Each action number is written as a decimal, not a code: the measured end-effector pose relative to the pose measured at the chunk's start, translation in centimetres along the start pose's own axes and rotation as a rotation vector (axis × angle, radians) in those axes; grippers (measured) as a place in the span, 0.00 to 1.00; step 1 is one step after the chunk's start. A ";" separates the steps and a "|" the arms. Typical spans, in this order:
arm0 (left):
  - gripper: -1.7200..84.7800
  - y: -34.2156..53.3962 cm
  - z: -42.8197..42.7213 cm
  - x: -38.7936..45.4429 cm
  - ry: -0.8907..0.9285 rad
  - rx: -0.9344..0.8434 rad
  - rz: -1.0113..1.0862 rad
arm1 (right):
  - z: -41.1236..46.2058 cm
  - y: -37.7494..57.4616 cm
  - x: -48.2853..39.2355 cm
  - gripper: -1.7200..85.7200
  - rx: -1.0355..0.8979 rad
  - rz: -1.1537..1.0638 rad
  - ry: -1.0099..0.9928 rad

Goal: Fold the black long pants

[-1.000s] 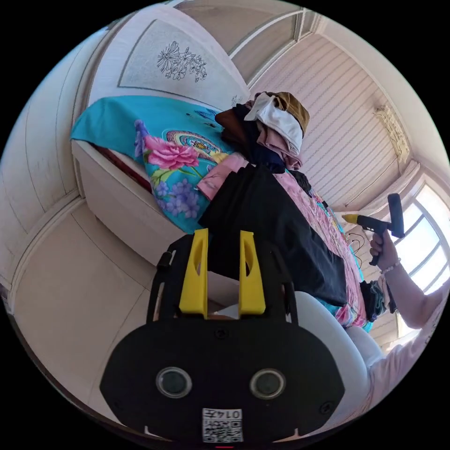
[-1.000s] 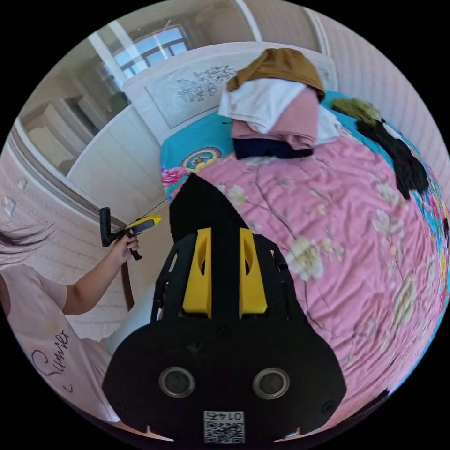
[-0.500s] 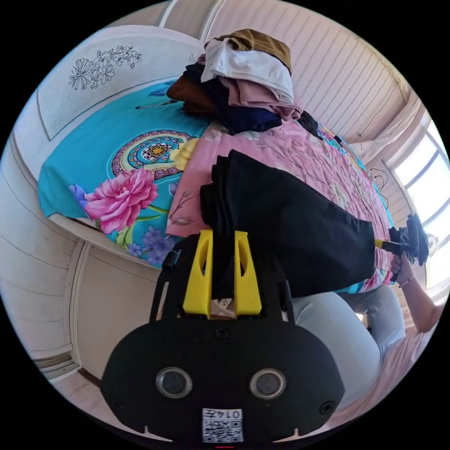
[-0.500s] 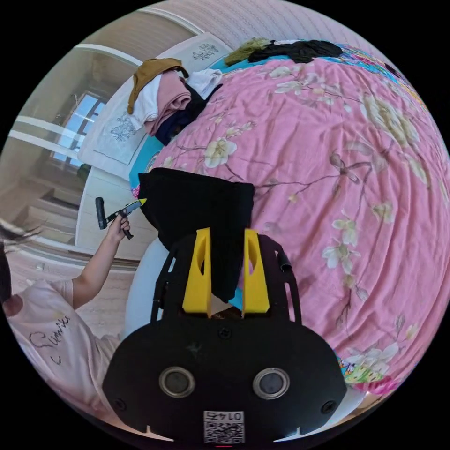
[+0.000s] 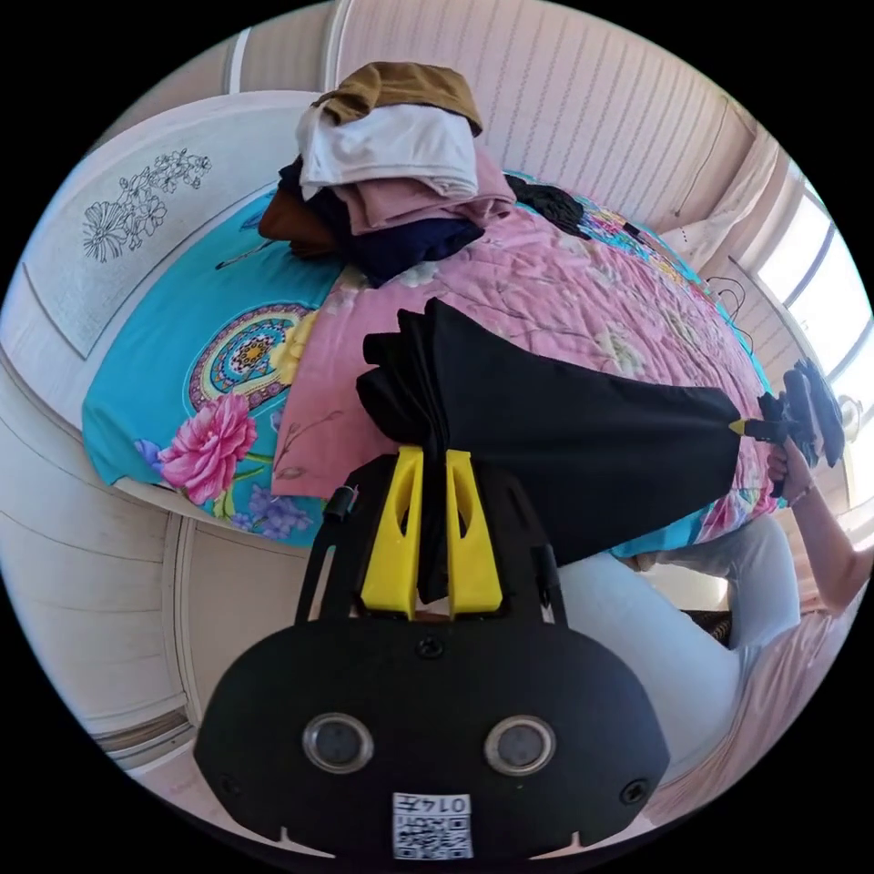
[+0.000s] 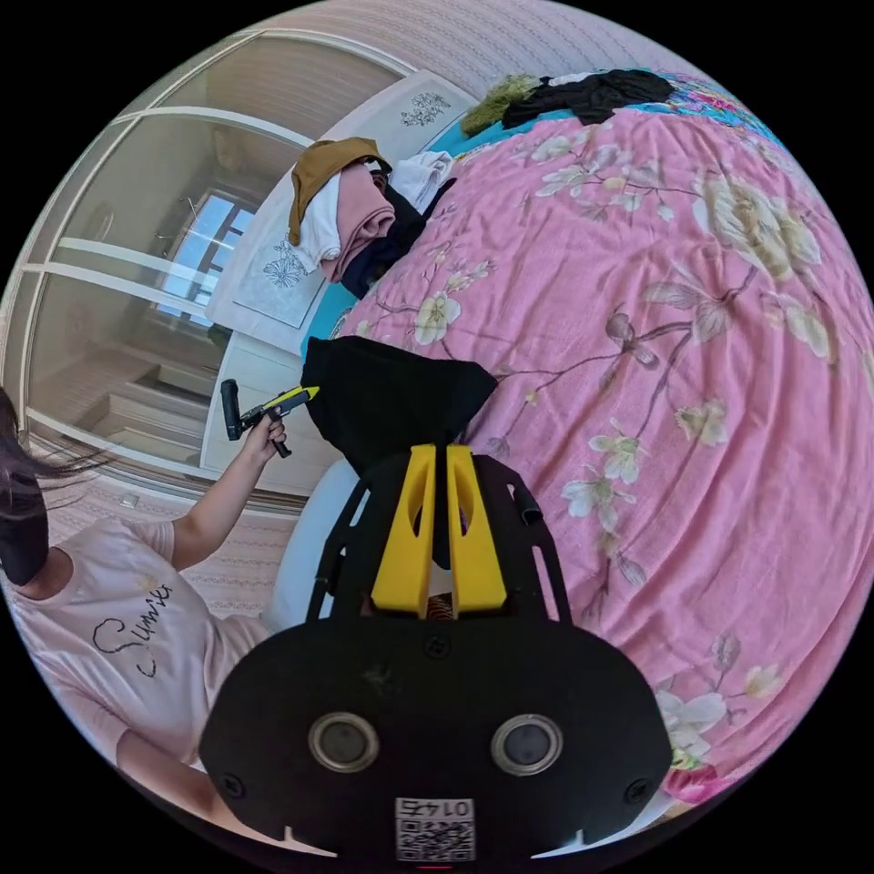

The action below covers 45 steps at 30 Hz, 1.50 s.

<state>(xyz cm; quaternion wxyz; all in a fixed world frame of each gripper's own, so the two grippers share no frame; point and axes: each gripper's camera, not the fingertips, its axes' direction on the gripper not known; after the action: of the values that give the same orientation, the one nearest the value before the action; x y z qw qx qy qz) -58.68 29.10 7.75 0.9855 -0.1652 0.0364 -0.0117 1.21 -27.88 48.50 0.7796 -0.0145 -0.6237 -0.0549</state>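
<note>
A: What is seen in the left gripper view?

B: The left gripper (image 5: 431, 464) is seen with its yellow jaws almost closed, and a bunched edge of the black pants (image 5: 555, 428) is pinched between them. The pants are stretched across the pink blanket (image 5: 583, 300) near the edge of the bed (image 5: 155, 364). At the far end of the cloth the right gripper (image 5: 739, 426) is seen, held by a hand (image 5: 785, 464), with its yellow tip touching the cloth.

A: And behind the pants?

B: A pile of folded clothes (image 5: 391, 173) is placed near the white headboard (image 5: 118, 218).

A: What is shown in the right gripper view?

B: The right gripper (image 6: 435, 460) is nearly closed too, and the black pants (image 6: 391, 401) are held between its jaws, over the edge of the pink blanket (image 6: 683, 364). The left gripper (image 6: 300, 395) is seen at the other corner of the cloth, in the person's hand (image 6: 264, 435). The pile of clothes (image 6: 355, 214) is far up the bed.
</note>
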 end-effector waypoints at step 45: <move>0.01 -9.6 22.0 27.5 0.065 -0.040 0.258 | -12.3 0.5 -1.0 0.02 0.037 0.069 0.537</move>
<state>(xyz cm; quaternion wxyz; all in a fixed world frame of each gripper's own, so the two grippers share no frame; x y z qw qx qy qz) -29.71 26.24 29.72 0.9736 -0.1785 0.0894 0.1106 13.02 -28.43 44.80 0.9186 -0.0068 -0.3947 -0.0188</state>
